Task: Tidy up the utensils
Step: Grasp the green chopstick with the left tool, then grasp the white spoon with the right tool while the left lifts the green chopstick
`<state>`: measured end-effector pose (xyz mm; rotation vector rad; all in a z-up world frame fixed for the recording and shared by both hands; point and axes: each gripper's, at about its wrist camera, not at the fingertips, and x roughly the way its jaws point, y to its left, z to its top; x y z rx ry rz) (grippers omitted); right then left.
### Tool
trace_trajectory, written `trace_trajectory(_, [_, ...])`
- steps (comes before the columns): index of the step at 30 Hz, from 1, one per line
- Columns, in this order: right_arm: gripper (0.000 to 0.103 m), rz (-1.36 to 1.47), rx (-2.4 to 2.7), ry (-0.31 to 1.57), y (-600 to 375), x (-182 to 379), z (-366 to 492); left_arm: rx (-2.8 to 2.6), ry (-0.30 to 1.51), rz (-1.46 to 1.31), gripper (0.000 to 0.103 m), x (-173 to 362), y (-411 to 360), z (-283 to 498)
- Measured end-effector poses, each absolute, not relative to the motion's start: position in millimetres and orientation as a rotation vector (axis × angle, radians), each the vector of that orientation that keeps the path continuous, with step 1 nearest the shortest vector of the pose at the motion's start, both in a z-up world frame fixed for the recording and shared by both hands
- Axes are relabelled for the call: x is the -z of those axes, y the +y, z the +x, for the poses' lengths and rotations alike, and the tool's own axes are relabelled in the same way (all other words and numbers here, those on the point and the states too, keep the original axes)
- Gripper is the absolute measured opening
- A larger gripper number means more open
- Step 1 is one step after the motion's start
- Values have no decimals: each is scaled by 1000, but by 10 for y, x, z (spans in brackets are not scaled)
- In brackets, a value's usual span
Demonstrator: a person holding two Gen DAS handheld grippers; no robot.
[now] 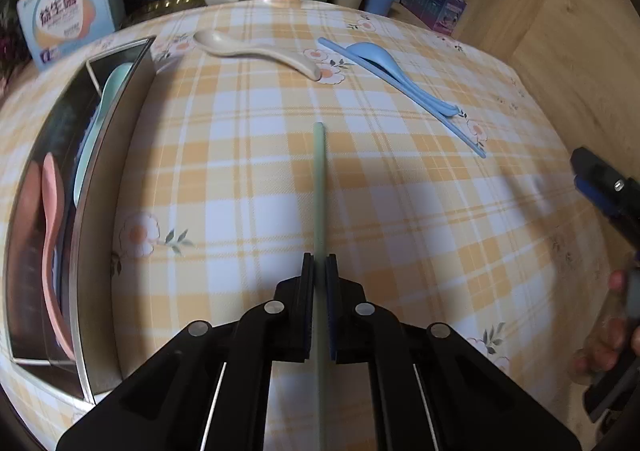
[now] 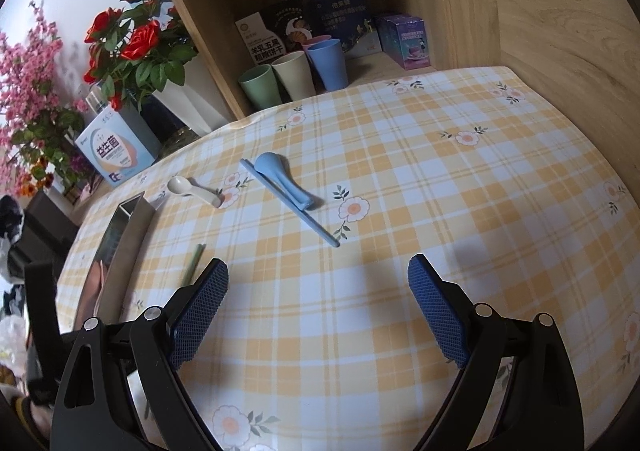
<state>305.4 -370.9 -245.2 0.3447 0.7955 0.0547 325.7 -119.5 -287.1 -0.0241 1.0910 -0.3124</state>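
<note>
Two grippers, both yours. Your left gripper is clenched on a pale green chopstick, which runs straight forward between the pads and points out over the checked tablecloth; whether its far tip touches the cloth, you cannot tell. Your right gripper hangs released, jaws spread wide and holding nothing, above bare cloth.

One metal tray, at the table's left edge: inside lie a pink spoon and a mint spoon, in neighbouring compartments split by a thin divider.

One cream spoon, loose on the cloth just beyond the tray's far end.

One blue spoon, resting on top of blue chopsticks, far right of centre, well apart from the tray.

Three cups in the shelf behind the table: green cup, cream cup, blue cup, side by side, with a pink one just behind.

One light blue box and red roses, beyond the tray.
</note>
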Motion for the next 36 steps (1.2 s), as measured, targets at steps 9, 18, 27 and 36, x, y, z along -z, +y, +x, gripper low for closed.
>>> trace_trajectory(9, [75,301,-119,838,-3623,2513,3181,328,994,-79,6,2498,-1022,3121])
trace_trajectory(18, [33,215,-204,878,-3652,2521,3588,298,917,-170,6,2199,-704,3179])
trace_trajectory(27, [26,39,-329,875,-3012,2395,4257,269,858,-205,6,1919,-328,3171])
trace_trajectory(36, [26,-143,-440,911,-2139,2497,4845,213,837,-219,6,1880,128,3172])
